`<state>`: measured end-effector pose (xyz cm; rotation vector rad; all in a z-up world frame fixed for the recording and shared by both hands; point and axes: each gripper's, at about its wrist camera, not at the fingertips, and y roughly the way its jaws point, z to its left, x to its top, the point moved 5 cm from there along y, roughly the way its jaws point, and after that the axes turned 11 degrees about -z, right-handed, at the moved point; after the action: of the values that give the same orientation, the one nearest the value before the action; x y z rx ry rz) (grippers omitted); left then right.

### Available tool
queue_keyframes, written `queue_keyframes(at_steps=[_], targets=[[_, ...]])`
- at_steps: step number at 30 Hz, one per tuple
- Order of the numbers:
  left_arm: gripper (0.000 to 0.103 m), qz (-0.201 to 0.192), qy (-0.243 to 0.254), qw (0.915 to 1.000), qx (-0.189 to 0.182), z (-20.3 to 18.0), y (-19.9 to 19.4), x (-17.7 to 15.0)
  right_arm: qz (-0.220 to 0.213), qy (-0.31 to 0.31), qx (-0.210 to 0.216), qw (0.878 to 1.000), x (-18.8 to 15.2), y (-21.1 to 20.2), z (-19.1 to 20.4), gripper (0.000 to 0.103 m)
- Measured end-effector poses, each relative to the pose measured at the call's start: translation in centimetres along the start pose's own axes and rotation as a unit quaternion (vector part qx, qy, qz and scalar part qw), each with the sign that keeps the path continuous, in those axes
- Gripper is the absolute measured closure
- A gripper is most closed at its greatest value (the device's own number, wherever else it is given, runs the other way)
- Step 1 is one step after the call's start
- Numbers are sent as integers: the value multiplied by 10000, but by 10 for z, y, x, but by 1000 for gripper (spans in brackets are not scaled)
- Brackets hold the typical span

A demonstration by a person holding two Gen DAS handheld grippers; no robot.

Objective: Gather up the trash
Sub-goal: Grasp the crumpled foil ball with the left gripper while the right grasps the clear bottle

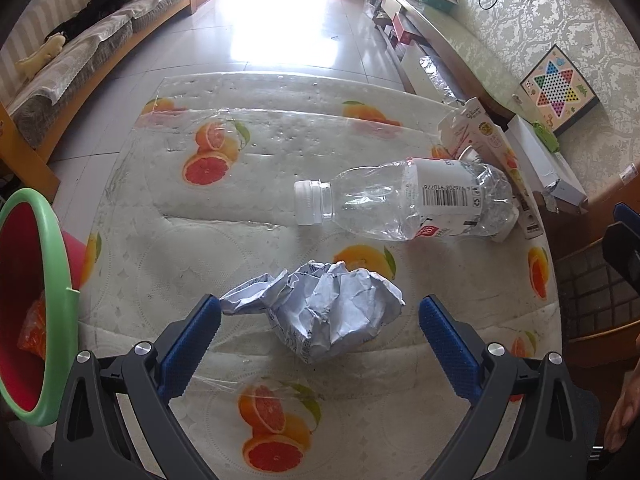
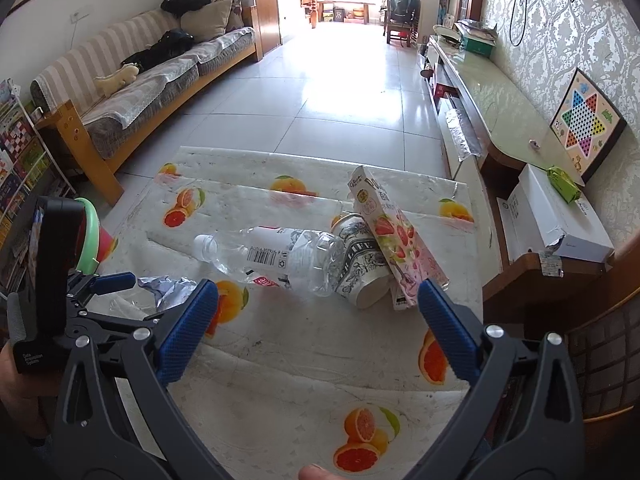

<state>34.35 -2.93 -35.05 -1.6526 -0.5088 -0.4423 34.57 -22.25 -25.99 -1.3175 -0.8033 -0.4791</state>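
Observation:
A crumpled ball of white paper point(image 1: 320, 312) lies on the fruit-print table between the open fingers of my left gripper point(image 1: 320, 320), which is open around it without gripping. A crushed clear plastic bottle point(image 1: 404, 204) lies on its side beyond it, also in the right wrist view point(image 2: 276, 258). A printed paper cup point(image 2: 362, 268) and a pink strawberry carton point(image 2: 396, 236) lie behind the bottle. My right gripper point(image 2: 318, 300) is open and empty, just short of the cup and bottle. The paper ball point(image 2: 168, 286) shows at its left.
A red bin with a green rim point(image 1: 60, 292) stands at the table's left edge, orange trash inside. A sofa point(image 2: 152, 76) runs along the left wall. A low cabinet point(image 2: 504, 100) with white boxes and a game board point(image 2: 586, 120) runs along the right.

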Motion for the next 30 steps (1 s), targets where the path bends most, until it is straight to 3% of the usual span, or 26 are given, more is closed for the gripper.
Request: queue_keyframes(at_steps=[7,9,11,16,17,18,24,30], targets=[[8,146,157,9995,221,9,27,-4,115,-54,161,9998,2,34,5,5],[13,129,148,9994,289,15,28,-4,135,-127,229,9996,3,42,11,5],[25,125,144,9993,317,22,27,-5,130,-260,299,9991,6,50,19,5],[36,87,200,9995,211,30,21,-5,198,-658,518,9963,8,70,37,5],[46,63,224,9995,232,32,19,-6,221,-780,547,9952,9,75,41,5],[48,36,262,9993,248,35,15,-6,243,-922,573,9938,8,80,45,5],[52,56,186,9997,119,45,8,-10,581,-1808,599,9800,-1,109,59,5],[52,28,163,9999,7,50,8,-13,878,-2731,701,9554,-17,125,74,5]])
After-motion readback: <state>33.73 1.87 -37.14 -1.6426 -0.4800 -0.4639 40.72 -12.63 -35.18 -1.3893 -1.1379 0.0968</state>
